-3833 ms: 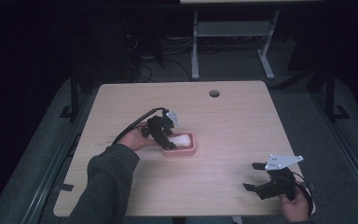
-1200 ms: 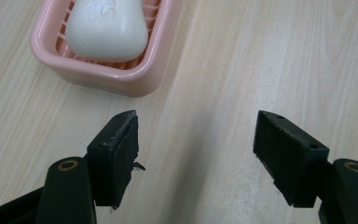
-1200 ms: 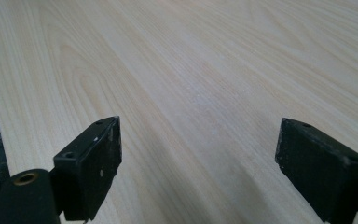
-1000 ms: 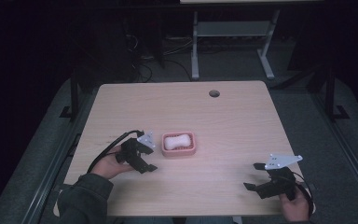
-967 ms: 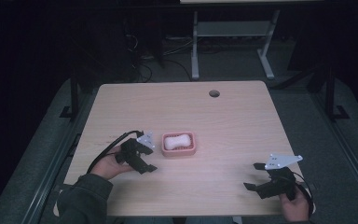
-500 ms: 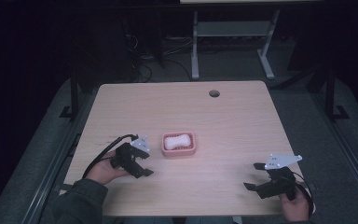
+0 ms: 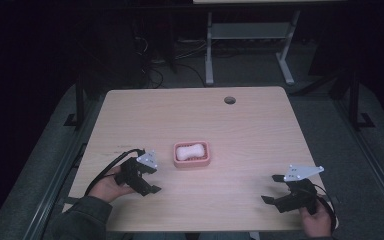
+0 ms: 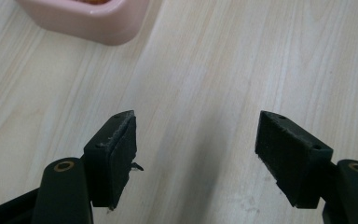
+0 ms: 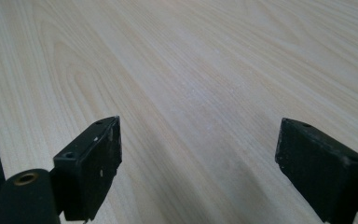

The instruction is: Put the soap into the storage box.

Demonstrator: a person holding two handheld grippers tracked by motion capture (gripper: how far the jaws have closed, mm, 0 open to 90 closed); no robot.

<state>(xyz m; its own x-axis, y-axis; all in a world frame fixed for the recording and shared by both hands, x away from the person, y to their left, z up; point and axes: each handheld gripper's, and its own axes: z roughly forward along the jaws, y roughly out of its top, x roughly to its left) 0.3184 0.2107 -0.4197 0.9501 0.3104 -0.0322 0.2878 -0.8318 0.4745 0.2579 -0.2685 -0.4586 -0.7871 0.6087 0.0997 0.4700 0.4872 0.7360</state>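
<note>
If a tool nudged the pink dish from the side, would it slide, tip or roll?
The pink dish looks low, wide and flat-based, so it would probably slide on the smooth wooden table rather than tip or roll. The white bar lies loose inside it and may shift. The thick rim looks stiff.
</note>
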